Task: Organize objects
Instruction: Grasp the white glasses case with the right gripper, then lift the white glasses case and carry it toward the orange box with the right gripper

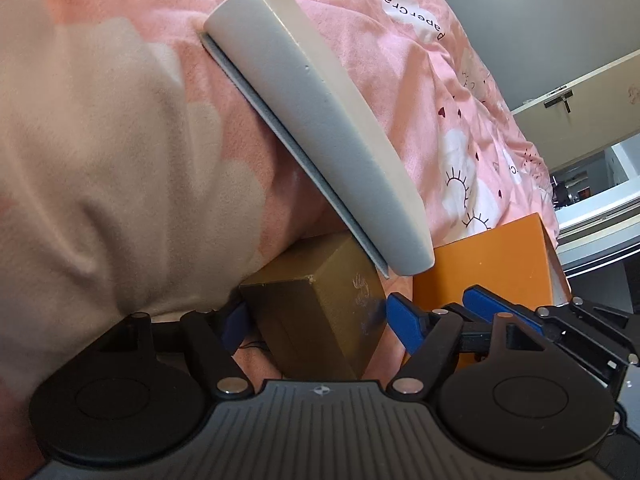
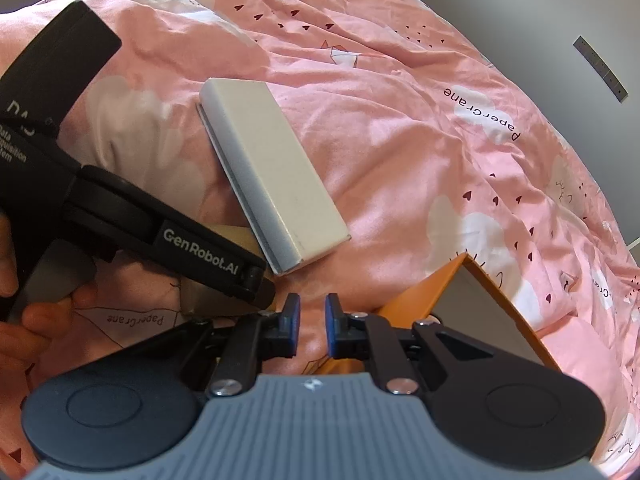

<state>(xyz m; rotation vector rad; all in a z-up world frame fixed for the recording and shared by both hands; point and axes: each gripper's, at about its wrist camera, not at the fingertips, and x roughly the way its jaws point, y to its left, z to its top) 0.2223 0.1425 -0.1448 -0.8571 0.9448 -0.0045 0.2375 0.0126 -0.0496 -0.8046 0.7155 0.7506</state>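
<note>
Left gripper (image 1: 316, 318) is spread wide around the small gold box (image 1: 320, 312) on the pink duvet (image 1: 420, 80); one blue pad sits at the box's left face and the other just off its right face, and I can't tell if either pad actually touches, so I read it as not clamped. The box lies low in a fold of bedding, right below the near end of the long white box (image 1: 320, 120), which overhangs it at a slant. The orange box (image 1: 492, 264) is just to the right, open-topped as seen from the right wrist view, and is likely the place to collect things, though that is a guess from the task. Right gripper (image 2: 310, 320) is empty with its jaws nearly together, a narrow gap showing between the blue pads, hovering over the duvet next to the orange box's corner. To do this step well: settle the left pads square on the two opposite flat faces of the gold box, low enough to bite past the top edge, then close firmly before lifting. Watch the white box; lifting straight up could catch its overhanging end and tip it. Soft bedding gives way, so don't push down hard. Keep the right gripper clear of the left one's path.
</note>
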